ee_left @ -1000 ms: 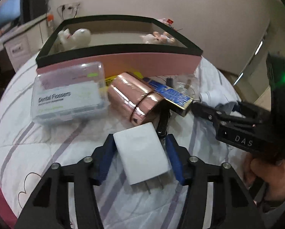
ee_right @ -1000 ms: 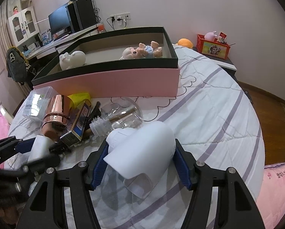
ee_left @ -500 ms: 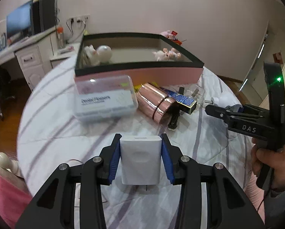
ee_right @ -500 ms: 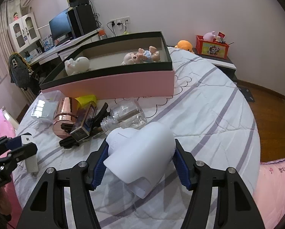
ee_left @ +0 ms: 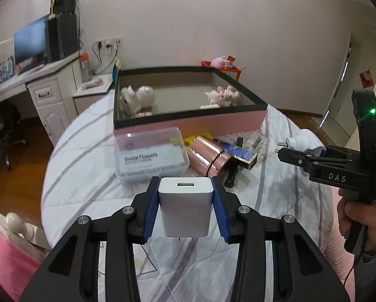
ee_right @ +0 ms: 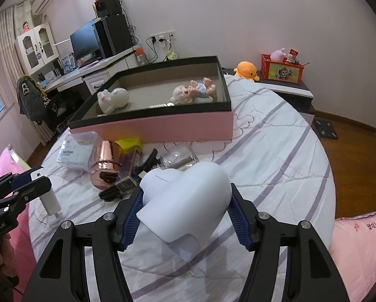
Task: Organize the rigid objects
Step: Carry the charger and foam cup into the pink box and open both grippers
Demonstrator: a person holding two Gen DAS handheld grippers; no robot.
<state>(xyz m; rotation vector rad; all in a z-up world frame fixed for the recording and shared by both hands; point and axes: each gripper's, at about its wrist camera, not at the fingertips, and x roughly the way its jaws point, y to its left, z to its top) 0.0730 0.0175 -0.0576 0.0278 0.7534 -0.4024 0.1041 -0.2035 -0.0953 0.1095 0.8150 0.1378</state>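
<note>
From the left wrist view I have the left gripper clamped on a white USB charger; its blue pads press both sides, port end facing up and away from me, the block lifted clear of the bed. The jaws closed onto it over the last second and stand narrow now. My landmark is the pink box with the black rim: beyond the charger, just in front of the box, sits the clear Dental Flossers case, touching or nearly touching the box wall. Right of that case lie the rose-gold cylinder and a blue-and-gold carton, leaning against each other. Inside the box I see a white figurine at its left end and a small doll at its right end. To the right of the box the right gripper is in a hand.

From the right wrist view the right gripper grips a bulky white rounded plug adapter, both pads bearing on it, held above the bed in front of the box. A clear bottle lies between adapter and box. Far left of the box, the left gripper carries the charger.
</note>
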